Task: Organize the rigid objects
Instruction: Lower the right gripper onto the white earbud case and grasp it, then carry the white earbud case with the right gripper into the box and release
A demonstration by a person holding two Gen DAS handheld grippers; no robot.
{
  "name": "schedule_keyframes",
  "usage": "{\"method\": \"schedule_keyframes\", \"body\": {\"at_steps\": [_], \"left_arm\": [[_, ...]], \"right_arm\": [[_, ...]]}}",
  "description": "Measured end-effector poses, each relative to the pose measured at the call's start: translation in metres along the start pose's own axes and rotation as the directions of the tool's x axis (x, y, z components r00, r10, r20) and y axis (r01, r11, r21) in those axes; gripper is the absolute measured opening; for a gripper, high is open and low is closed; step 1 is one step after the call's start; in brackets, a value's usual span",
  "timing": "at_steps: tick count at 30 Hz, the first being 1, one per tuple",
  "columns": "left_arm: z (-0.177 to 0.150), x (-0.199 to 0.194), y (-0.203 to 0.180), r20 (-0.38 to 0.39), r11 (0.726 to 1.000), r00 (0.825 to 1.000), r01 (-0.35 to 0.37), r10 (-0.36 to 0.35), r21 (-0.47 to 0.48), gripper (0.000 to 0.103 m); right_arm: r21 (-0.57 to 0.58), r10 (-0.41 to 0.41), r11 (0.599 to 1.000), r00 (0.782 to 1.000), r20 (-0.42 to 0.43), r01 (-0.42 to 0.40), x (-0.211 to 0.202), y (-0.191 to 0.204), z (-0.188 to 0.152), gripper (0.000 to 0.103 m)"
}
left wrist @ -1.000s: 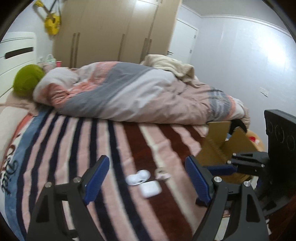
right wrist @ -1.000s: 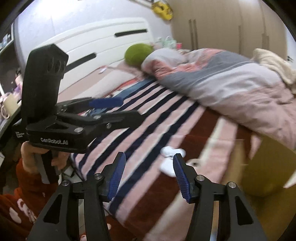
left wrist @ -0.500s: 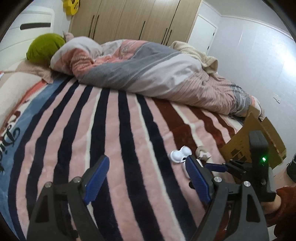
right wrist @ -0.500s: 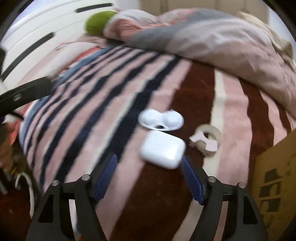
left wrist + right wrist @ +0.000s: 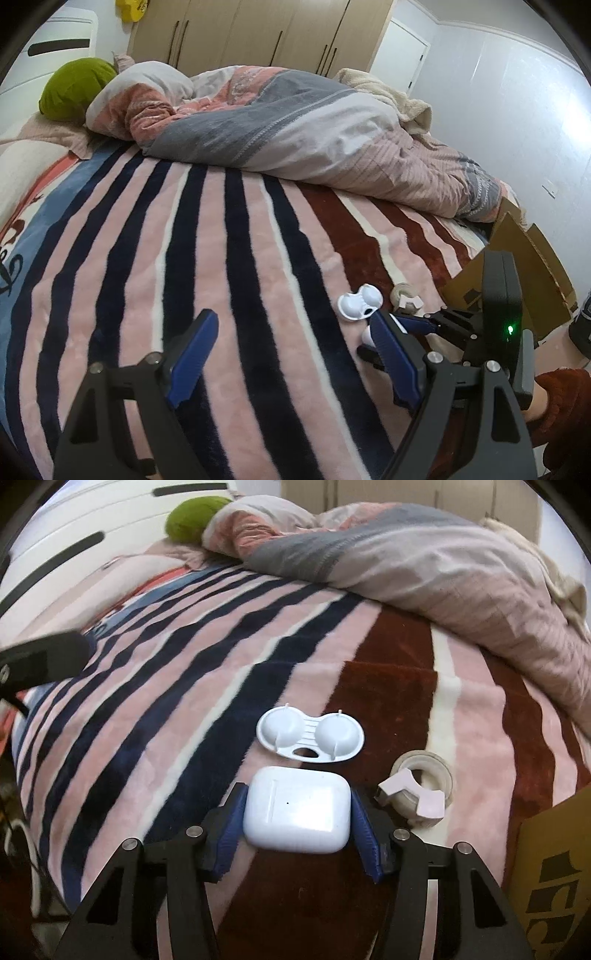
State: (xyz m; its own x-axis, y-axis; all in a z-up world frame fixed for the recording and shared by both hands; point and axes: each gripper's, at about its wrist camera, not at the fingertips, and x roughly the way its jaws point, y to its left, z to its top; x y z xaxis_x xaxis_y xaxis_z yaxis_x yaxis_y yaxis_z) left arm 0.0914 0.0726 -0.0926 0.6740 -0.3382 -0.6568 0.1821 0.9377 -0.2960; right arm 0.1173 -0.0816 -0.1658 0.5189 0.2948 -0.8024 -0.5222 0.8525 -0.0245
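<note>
The bed's striped pink, navy and maroon fleece blanket (image 5: 155, 686) fills most of the room, with a bunched pink-and-grey duvet (image 5: 388, 557) toward twelve o'clock. A brown cardboard box (image 5: 524, 273) sits at the bed's edge, at three o'clock. The left gripper (image 5: 291, 350) hovers over the stripes with its fingers spread wide, holding nothing. The right gripper (image 5: 297, 818) has its blue fingers pressed against both sides of a glossy white rounded charging case (image 5: 297, 808) lying on the blanket. Just beyond the case, at twelve o'clock, lies a white plastic two-cup tray (image 5: 310, 734); a small translucent tape roll with a pale pink dispenser (image 5: 417, 790) rests at two o'clock.
</note>
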Motion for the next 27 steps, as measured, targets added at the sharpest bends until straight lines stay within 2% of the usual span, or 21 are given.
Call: {"method": "schedule_keyframes", "body": {"at_steps": [2, 6, 9, 11, 14, 17, 20, 27], "left_arm": [[0.001, -0.001, -0.007, -0.012, 0.999, 0.999, 0.033, -0.033, 0.011, 0.082], [0.003, -0.01, -0.031, -0.03, 0.989, 0.989, 0.144, -0.143, 0.024, 0.082], [0.006, -0.02, -0.057, -0.035, 0.982, 0.983, 0.182, -0.18, 0.053, 0.08], [0.01, -0.027, -0.073, -0.04, 0.974, 0.976, 0.216, -0.213, 0.066, 0.065], [0.017, -0.038, -0.097, -0.047, 0.951, 0.953, 0.302, -0.3, 0.07, 0.048], [0.024, -0.047, -0.121, -0.038, 0.928, 0.932, 0.362, -0.36, 0.087, 0.039], [0.034, -0.051, -0.158, -0.052, 0.909, 0.921, 0.39, -0.387, 0.147, 0.029], [0.056, -0.02, -0.23, -0.116, 0.878, 0.903, 0.429, -0.414, 0.21, 0.028]], "right_arm": [[-0.03, 0.047, 0.998, 0.999, 0.018, -0.046, -0.01, 0.004, -0.003, 0.05], [-0.085, 0.124, 0.989, 0.989, 0.075, -0.117, -0.042, 0.014, -0.003, 0.05], [-0.104, 0.197, 0.977, 0.972, 0.128, -0.184, -0.076, 0.017, 0.002, 0.05], [-0.134, 0.237, 0.967, 0.957, 0.168, -0.216, -0.104, 0.018, 0.006, 0.05], [-0.176, 0.274, 0.955, 0.936, 0.22, -0.238, -0.143, 0.015, 0.008, 0.05], [-0.187, 0.261, 0.959, 0.926, 0.273, -0.215, -0.175, 0.005, 0.005, 0.05], [-0.183, 0.247, 0.963, 0.922, 0.298, -0.199, -0.197, -0.012, 0.0, 0.05], [-0.093, 0.157, 0.987, 0.933, 0.325, -0.134, -0.227, -0.074, -0.018, 0.05]]}}
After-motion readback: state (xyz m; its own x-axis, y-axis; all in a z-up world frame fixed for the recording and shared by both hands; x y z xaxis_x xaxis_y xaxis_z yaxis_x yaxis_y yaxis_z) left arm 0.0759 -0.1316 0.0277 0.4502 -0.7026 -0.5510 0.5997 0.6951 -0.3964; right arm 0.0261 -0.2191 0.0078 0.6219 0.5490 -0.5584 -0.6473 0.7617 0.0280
